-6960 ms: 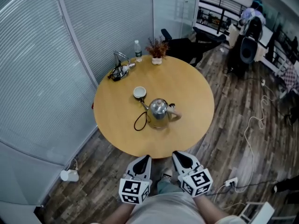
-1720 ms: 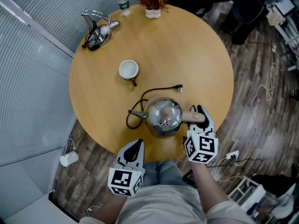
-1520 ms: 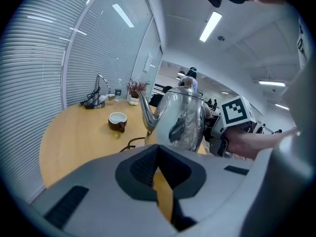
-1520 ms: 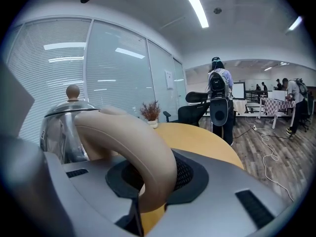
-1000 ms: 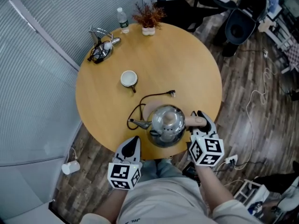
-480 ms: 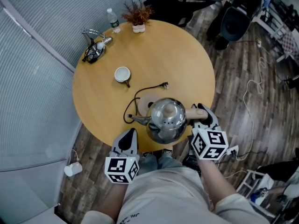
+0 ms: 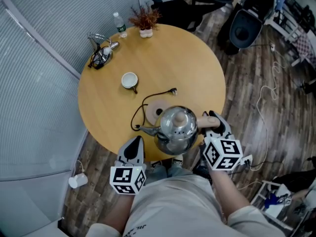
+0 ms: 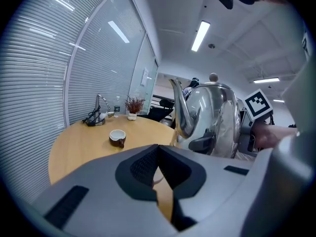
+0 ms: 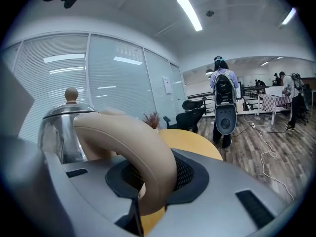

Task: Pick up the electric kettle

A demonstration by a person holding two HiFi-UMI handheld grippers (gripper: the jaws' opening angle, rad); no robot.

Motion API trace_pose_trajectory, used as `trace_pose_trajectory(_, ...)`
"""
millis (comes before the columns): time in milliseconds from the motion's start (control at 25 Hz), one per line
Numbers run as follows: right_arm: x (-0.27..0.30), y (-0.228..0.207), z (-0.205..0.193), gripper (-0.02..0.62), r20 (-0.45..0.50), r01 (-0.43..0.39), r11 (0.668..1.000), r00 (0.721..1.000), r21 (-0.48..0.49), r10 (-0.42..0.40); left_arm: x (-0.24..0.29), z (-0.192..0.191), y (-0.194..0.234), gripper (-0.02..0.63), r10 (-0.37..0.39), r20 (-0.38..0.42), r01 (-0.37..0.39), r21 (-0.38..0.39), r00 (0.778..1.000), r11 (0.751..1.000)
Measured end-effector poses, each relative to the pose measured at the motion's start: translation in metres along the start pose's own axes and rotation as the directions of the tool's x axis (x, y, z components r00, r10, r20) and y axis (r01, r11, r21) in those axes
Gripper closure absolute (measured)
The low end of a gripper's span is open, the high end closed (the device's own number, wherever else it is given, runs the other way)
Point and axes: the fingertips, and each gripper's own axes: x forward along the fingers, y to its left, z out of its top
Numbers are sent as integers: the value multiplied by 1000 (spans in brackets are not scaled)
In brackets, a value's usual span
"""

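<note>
while its beige handle (image 9: 133, 147) is pinched between the jaws of the right gripper (image 7: 213, 125), the electric kettle (image 7: 177, 128) is held over the near edge of the round table (image 7: 192, 63), off its base (image 7: 154, 110), which is seen on the tabletop just beside it with the black cord (image 7: 146, 100). the left gripper (image 7: 134, 147) is seen near the spout, jaws pressed together on nothing. a cup (image 7: 129, 79) is set farther back.
</note>
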Motion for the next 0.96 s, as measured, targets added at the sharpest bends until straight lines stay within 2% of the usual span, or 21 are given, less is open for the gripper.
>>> trace_pose_trajectory(120,14,8,2,495,-2,-7,1000,1000,-4,7,8,3,12,603,0,-3,0,-3,1000,1000)
trace_pose_trajectory(280,-2,4,1,495,12,-23,1000,1000,-4,23,-2,-3,-5,603,-1,3,1,6,1000,1000)
trace_pose_trajectory(960,-25,2,-1,495,27,-41,999,999,23,41,-16,-6,-22,603,-4,14,4,14,1000,1000)
